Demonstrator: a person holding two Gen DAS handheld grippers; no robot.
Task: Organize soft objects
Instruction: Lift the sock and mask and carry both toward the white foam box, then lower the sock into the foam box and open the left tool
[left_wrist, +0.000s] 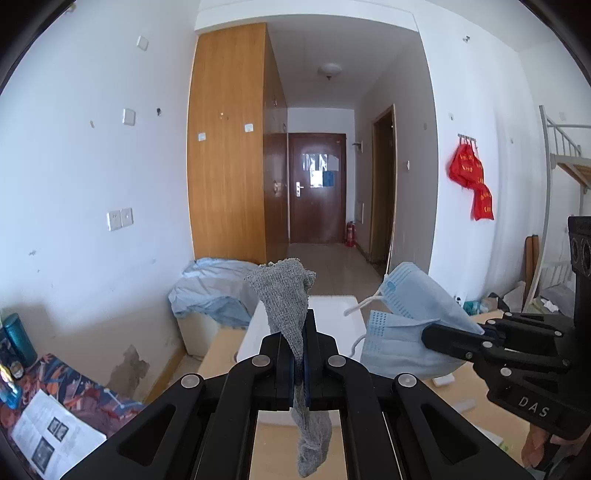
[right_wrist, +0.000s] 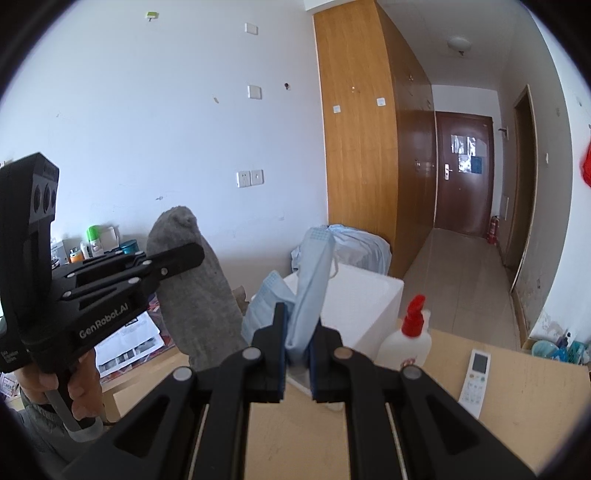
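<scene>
A grey knitted sock (left_wrist: 284, 291) is pinched between the pads of my left gripper (left_wrist: 303, 332), which is shut on it. Its top stands above the fingertips and its foot hangs below. In the right wrist view the same sock (right_wrist: 199, 295) droops from the left gripper (right_wrist: 192, 256), which a hand holds at the left. My right gripper (right_wrist: 300, 332) is shut on light blue face masks (right_wrist: 310, 280), folded and sticking upward. From the left wrist view the masks (left_wrist: 406, 306) hang from the right gripper (left_wrist: 430, 334) at the right. Both are held in the air over a wooden table (right_wrist: 517, 406).
A white foam box (right_wrist: 362, 306) stands just ahead on the table. A white bottle with a red sprayer (right_wrist: 410, 336) and a white remote (right_wrist: 476, 376) lie to the right. Crumpled blue cloth (left_wrist: 210, 291) sits beyond. A magazine (left_wrist: 55, 432) lies lower left.
</scene>
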